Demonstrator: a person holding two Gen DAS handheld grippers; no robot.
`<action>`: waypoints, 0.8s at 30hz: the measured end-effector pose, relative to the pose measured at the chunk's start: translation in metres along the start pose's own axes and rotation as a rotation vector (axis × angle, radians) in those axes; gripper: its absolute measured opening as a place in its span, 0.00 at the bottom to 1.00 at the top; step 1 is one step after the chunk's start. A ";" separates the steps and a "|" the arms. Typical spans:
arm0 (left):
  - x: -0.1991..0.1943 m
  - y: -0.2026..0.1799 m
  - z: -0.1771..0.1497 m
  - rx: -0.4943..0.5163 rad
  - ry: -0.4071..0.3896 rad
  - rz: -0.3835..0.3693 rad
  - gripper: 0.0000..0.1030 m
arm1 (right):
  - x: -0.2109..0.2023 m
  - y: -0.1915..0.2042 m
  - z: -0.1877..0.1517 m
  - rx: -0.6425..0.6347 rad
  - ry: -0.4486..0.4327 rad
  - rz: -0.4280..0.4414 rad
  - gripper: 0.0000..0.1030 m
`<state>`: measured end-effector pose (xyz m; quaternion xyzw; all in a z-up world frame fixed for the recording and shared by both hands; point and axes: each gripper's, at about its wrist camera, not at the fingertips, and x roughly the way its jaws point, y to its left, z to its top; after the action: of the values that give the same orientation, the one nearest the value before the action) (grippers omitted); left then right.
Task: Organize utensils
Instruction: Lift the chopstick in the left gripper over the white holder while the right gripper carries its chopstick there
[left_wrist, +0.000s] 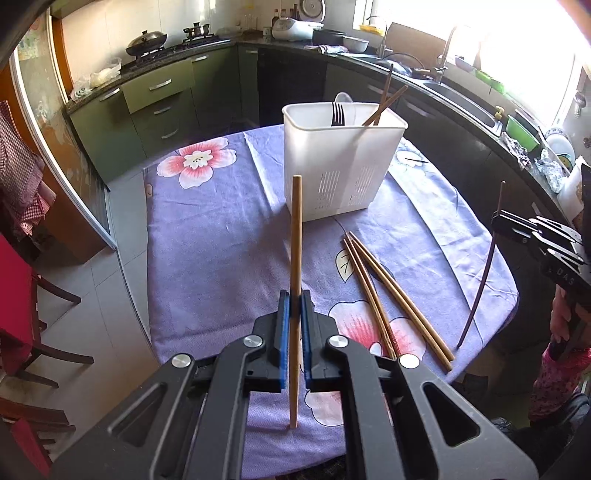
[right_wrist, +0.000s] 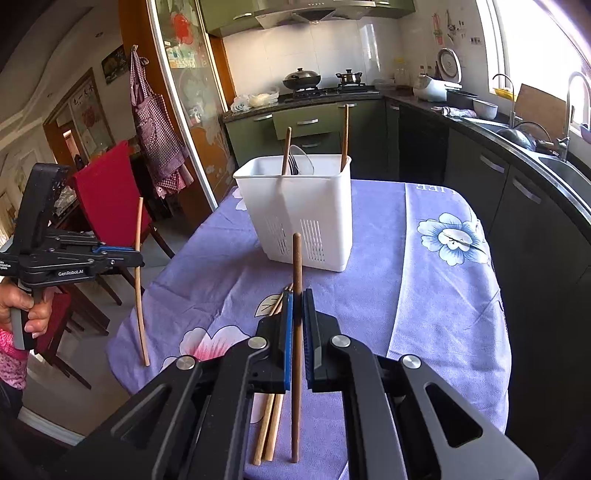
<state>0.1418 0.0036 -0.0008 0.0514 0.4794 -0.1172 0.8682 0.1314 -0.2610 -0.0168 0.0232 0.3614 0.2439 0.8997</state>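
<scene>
My left gripper is shut on a light wooden chopstick held upright above the table; it also shows in the right wrist view. My right gripper is shut on a dark brown chopstick, also upright; it shows in the left wrist view. A white plastic utensil holder stands ahead on the table with two chopsticks, a fork and a spoon inside. Three chopsticks lie loose on the purple floral tablecloth.
Kitchen counters with a stove, a wok, a rice cooker and a sink curve behind the table. A red-covered chair stands at the table's left side. The table edge runs near both grippers.
</scene>
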 end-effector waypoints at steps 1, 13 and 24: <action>-0.005 -0.002 -0.002 0.002 -0.011 0.001 0.06 | -0.004 -0.001 -0.001 0.003 -0.006 -0.002 0.06; -0.027 -0.014 -0.007 0.026 -0.057 -0.003 0.06 | -0.019 -0.002 -0.004 0.001 -0.049 -0.004 0.06; -0.031 -0.011 0.001 0.021 -0.072 -0.008 0.06 | -0.022 -0.001 0.005 -0.002 -0.066 -0.001 0.06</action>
<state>0.1240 -0.0021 0.0262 0.0541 0.4470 -0.1275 0.8838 0.1218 -0.2710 0.0006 0.0303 0.3312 0.2427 0.9113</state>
